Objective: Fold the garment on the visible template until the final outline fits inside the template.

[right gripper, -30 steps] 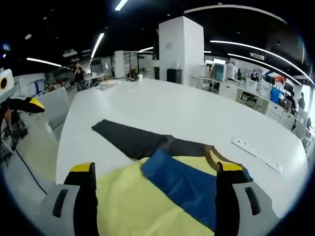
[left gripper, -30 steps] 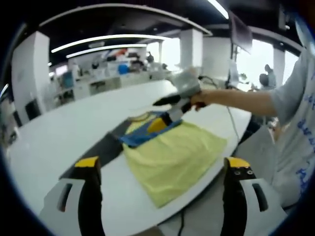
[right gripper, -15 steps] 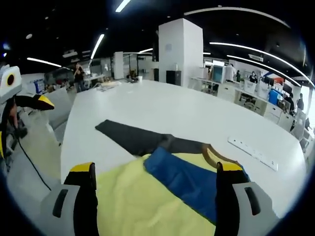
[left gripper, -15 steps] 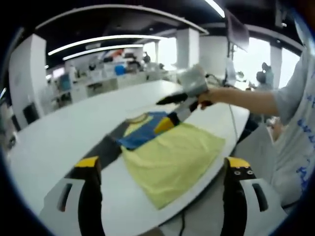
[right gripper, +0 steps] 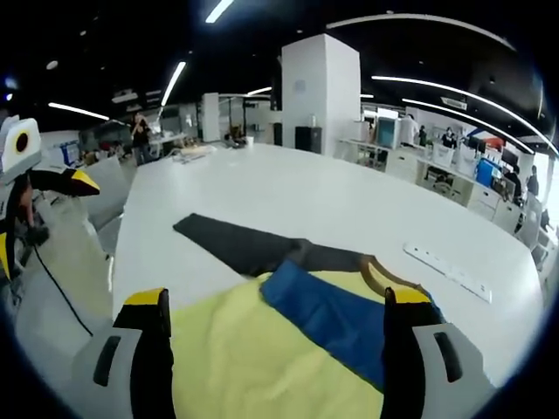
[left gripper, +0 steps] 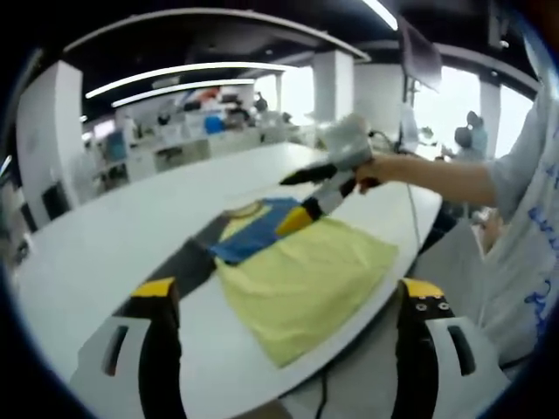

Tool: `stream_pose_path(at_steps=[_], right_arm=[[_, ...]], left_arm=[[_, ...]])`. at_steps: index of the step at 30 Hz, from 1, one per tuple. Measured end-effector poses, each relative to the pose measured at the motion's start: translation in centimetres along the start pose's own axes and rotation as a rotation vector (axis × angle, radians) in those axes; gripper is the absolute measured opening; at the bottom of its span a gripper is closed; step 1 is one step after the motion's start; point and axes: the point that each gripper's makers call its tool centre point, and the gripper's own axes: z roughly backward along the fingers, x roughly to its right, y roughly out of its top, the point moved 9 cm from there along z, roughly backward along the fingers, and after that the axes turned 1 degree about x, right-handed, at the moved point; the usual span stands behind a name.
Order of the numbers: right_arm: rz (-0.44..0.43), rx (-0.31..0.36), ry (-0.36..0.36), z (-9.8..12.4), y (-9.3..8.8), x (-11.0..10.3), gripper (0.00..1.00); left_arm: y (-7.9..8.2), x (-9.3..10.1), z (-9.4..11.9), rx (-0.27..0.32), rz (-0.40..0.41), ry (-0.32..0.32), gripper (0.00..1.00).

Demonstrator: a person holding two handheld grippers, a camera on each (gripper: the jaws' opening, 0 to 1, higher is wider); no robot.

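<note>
While the yellow shirt (left gripper: 306, 284) lies on the white bench (left gripper: 105, 236), partly over the dark template (right gripper: 240, 244), both tongs, left (left gripper: 284, 305) and right (right gripper: 275, 314), hang released; next, grasp an edge and fold inward.

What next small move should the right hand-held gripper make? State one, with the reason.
Probably lower the right hand-held gripper and close it on the near edge of the yellow garment with the blue sleeve. Its jaws stand open and empty above the cloth, which lies spread wider than the dark rectangular template on the white table.
</note>
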Motion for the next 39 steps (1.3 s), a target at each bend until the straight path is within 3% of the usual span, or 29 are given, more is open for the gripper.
stream_pose_path(at_steps=[7,16,39], right_arm=[[-0.019,-0.012,0.003,1.1,-0.4,-0.6,1.0],[-0.019,0.023,-0.009,3.3,-0.2,-1.2,1.0],[0.038,0.043,-0.033,7.1,-0.2,-1.2,1.0]], left_arm=[[-0.1,0.4,0.2,0.0,0.0,-0.008,0.99],[0.1,0.7,-0.2,0.004,-0.01,-0.021,0.99],[0.9,0.9,-1.3,0.018,-0.01,-0.025,0.99]])
